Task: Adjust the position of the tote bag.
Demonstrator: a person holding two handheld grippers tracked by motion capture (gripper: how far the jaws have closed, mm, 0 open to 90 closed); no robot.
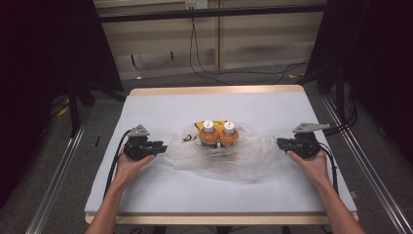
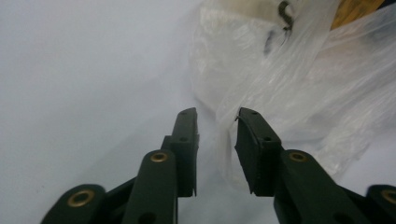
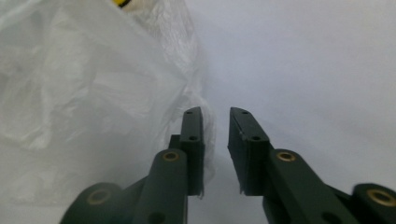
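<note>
Crumpled clear plastic bag (image 1: 229,153) lies mid-table between our grippers. Our left gripper (image 2: 216,122) stands slightly parted at the bag's left edge, our right gripper (image 3: 215,119) slightly parted at its right edge; neither grips. Two white-capped orange bottles (image 1: 218,134) sit inside the bag.

Pale table (image 1: 160,195) under clear plastic bag (image 1: 243,156)

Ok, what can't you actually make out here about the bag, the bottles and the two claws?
- High view: the bottles' labels are too small to read, and their lower parts are blurred by the plastic bag.
- High view: the small dark item beside the bottles is too small to identify.
- Left gripper view: the left claw is open at the bag's edge; whether film lies between its jaws is unclear.
- Right gripper view: the right claw, same doubt.
</note>
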